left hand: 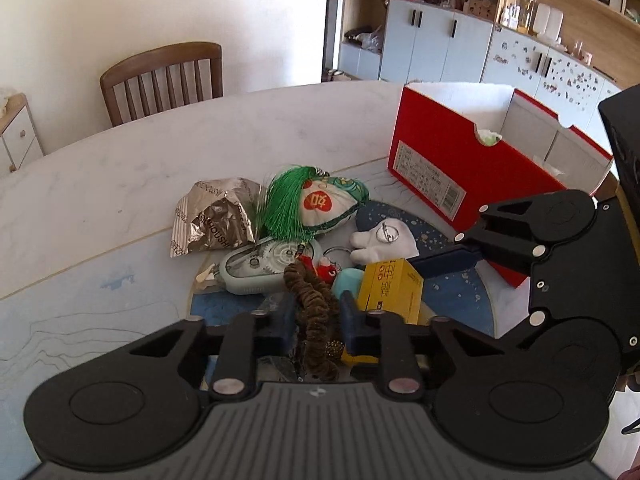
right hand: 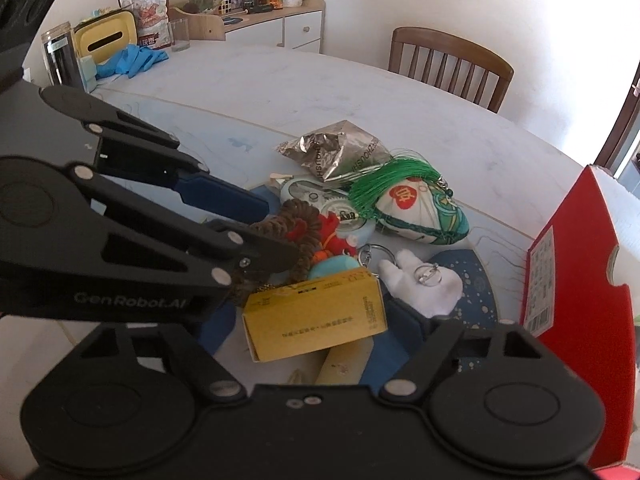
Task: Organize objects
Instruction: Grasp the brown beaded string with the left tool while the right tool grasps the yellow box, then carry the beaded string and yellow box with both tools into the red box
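A pile of small objects lies on the table: a brown bead string (left hand: 316, 320), a yellow box (left hand: 390, 290), a white plush hand (left hand: 380, 240), a green-tasselled sachet (left hand: 320, 204), a correction-tape dispenser (left hand: 260, 266) and a foil wrapper (left hand: 218, 216). My left gripper (left hand: 316, 322) is shut on the bead string, also seen in the right wrist view (right hand: 288, 236). My right gripper (right hand: 316, 332) is open around the yellow box (right hand: 316, 320), its fingers either side. An open red box (left hand: 460, 168) stands at the right.
A wooden chair (left hand: 164, 80) stands beyond the table's far edge. In the right wrist view, a yellow tissue box (right hand: 106, 38), blue gloves (right hand: 136, 60) and a dark jar (right hand: 60, 60) sit at the far left of the table. Cabinets (left hand: 440, 48) line the wall behind.
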Action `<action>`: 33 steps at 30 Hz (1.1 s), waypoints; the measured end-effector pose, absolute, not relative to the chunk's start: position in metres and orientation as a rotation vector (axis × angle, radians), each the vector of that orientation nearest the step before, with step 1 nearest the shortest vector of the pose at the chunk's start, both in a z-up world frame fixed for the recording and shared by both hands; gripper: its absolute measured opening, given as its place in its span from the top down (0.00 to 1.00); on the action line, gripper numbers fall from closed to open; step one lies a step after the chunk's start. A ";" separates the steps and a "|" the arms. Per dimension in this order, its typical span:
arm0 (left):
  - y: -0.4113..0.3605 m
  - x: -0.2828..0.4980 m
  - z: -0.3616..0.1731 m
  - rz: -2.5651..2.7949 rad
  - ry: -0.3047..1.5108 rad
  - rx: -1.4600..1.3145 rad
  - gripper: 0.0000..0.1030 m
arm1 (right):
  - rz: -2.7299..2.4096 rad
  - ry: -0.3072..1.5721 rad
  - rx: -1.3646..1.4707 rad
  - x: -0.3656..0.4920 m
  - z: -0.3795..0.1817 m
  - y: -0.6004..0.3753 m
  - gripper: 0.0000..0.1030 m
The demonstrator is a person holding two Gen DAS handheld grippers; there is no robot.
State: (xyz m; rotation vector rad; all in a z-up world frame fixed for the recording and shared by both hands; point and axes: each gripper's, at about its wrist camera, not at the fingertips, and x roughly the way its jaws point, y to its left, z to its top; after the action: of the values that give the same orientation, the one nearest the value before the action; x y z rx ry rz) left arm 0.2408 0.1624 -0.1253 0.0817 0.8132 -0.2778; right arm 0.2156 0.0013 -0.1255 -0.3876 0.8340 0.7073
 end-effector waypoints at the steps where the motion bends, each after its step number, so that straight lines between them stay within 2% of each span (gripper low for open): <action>1: 0.162 0.241 -0.125 -0.274 0.818 0.082 0.83 | 0.704 0.833 -0.388 0.216 -0.125 0.001 0.28; 3: 0.161 0.241 -0.125 -0.277 0.822 0.075 0.87 | 0.702 0.834 -0.386 0.216 -0.125 0.000 0.28; 9: 0.159 0.240 -0.119 -0.275 0.820 0.074 0.91 | 0.688 0.815 -0.379 0.211 -0.119 -0.003 0.29; 33: 0.145 0.215 -0.051 -0.284 0.797 -0.008 0.92 | 0.587 0.843 -0.144 0.197 -0.042 -0.085 0.29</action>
State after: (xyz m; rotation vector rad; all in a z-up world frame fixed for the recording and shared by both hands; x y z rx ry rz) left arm 0.2145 0.1455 -0.0507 -0.0085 0.7973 -0.2840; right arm 0.1969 -0.0849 -0.0417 -0.1442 0.8434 0.5874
